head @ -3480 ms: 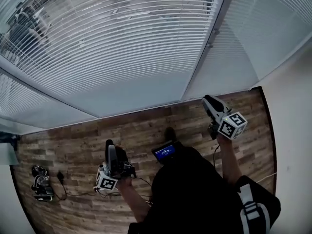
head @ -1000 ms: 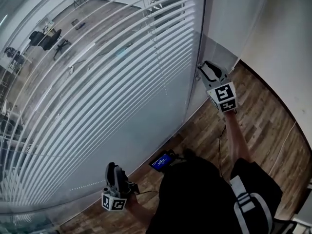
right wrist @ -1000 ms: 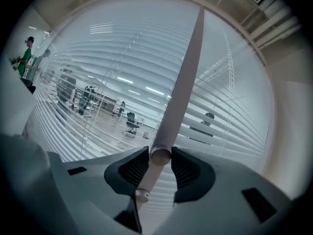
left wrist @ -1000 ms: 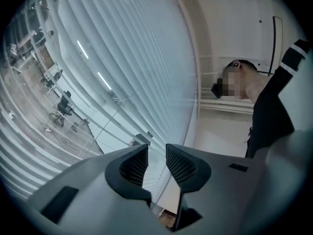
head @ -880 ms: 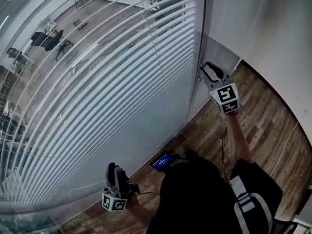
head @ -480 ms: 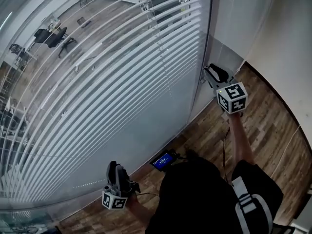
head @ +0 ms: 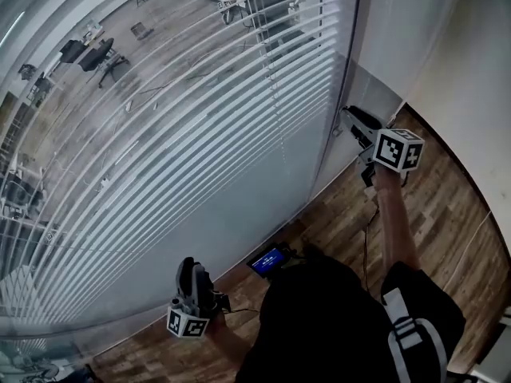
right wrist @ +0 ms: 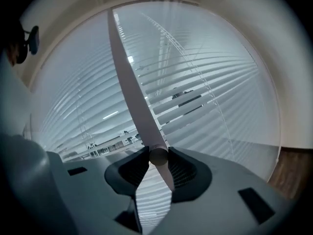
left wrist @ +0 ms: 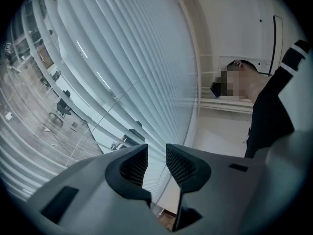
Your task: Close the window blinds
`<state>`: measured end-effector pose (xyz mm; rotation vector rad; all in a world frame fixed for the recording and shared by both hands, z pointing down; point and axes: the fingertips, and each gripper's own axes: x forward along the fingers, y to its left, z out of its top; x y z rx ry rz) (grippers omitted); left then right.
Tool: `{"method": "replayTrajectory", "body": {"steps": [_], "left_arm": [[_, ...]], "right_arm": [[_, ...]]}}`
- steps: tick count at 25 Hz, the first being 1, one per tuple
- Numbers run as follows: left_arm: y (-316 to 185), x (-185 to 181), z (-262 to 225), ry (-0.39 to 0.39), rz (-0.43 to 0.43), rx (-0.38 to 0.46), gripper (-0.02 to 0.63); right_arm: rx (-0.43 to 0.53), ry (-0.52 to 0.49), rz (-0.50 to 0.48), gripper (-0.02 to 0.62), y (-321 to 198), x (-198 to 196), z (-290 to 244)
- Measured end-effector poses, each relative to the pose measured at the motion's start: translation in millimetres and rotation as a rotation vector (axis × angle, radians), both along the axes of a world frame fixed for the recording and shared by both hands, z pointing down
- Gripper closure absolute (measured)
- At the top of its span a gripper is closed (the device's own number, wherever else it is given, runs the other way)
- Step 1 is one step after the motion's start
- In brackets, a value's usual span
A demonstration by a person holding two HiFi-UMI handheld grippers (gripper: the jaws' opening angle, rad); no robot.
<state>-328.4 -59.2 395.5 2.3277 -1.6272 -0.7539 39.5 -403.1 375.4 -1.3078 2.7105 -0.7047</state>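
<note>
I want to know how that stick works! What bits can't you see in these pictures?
- Top of the wand: right gripper view, too far up and small to show where it joins the blinds.
- Wand past the right gripper: head view, lost against the window frame.
- Small screen: head view, writing too small.
- Room beyond the glass: head view, the blinds cut across it.

L gripper [left wrist: 155,152] jaws apart, narrow gap, only slats seen thru it. Window blinds [left wrist: 122,62] ahead, slats part-open. Person's dark top [left wrist: 271,124] at rt, by white wall [left wrist: 230,33].

R gripper [head: 351,118]: roll about wand [right wrist: 133,89]
</note>
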Motion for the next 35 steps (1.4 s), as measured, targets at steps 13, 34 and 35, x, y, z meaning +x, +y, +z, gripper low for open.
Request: {"method": "replayTrajectory", "body": {"steps": [13, 34, 35], "left_arm": [[4, -1, 2, 0.007, -0.009, -0.005, 0.484], [16, -7, 11, 0.008, -0.051, -0.018, 0.483], [16, -6, 12, 0.008, -0.051, -0.019, 0.484]], "right_arm": [[-0.063, -0.160, -0.029, 0.468, -3, -1, -2], [0.452, 0.728, 0.044, 0.462, 4, -13, 3], [0.448, 0.721, 0.042, 0.463, 4, -13, 3]]}}
